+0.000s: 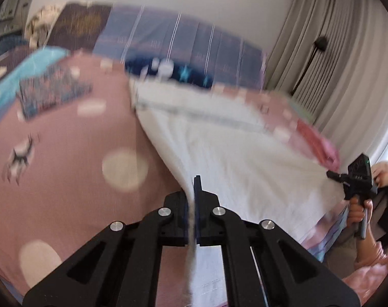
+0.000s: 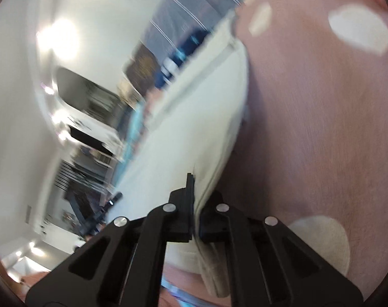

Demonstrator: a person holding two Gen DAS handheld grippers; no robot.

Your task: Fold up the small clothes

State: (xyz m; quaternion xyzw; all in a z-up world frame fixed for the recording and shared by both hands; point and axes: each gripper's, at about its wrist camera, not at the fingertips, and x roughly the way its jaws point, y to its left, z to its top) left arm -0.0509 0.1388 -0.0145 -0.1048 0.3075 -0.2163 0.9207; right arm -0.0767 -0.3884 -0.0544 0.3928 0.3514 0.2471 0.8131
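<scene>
Fold barely begun, I'd say: white garment (image 1: 232, 148) is spread on the pink bedspread (image 1: 66, 153) toward the bed's right edge, near hem lifted. L gripper (image 1: 194, 192) pinches one hem corner, R gripper (image 2: 195, 199) the other, both clamped on cloth. No crease visible yet. Folded pieces (image 1: 50, 94) lie at the bed's far left.

Pink-sheeted bed (image 1: 66, 153), beige curtains (image 1: 329, 58)
</scene>
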